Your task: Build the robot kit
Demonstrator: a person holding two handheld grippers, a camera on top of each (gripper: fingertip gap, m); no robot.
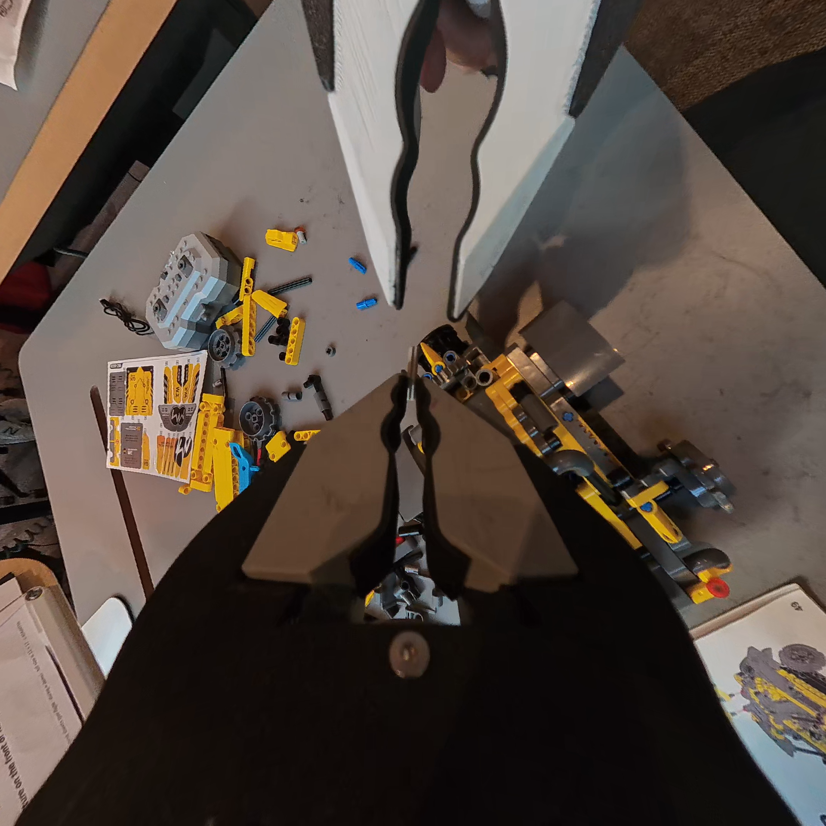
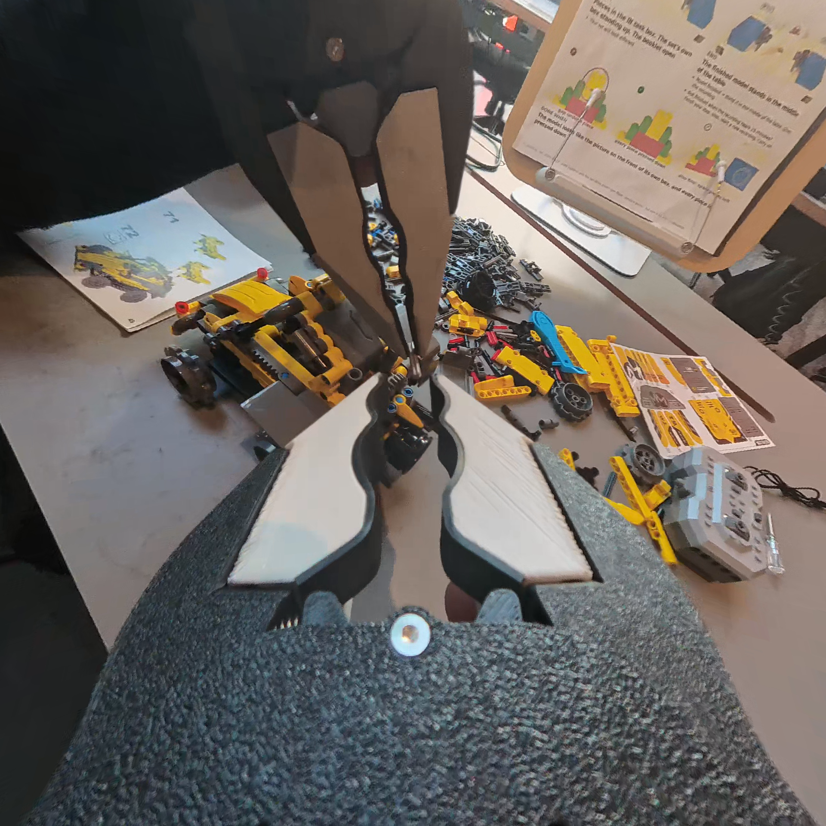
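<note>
Two tools over a grey table [image 2: 111, 424], left tool [image 1: 412, 388] pinching a grey pin [image 1: 412, 373], right tool [image 2: 409, 384] released.

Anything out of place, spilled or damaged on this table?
Nothing looks damaged. Loose parts lie scattered beside the half-built yellow vehicle. The left tongs pinch a small grey pin; the right tongs hang open.

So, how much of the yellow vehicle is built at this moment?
The yellow vehicle has its chassis, gears and one wheel fitted. The left gripper is shut on a small grey pin at the model's front; the right gripper is open beside it. Many loose parts and the sticker sheet are unused.
</note>
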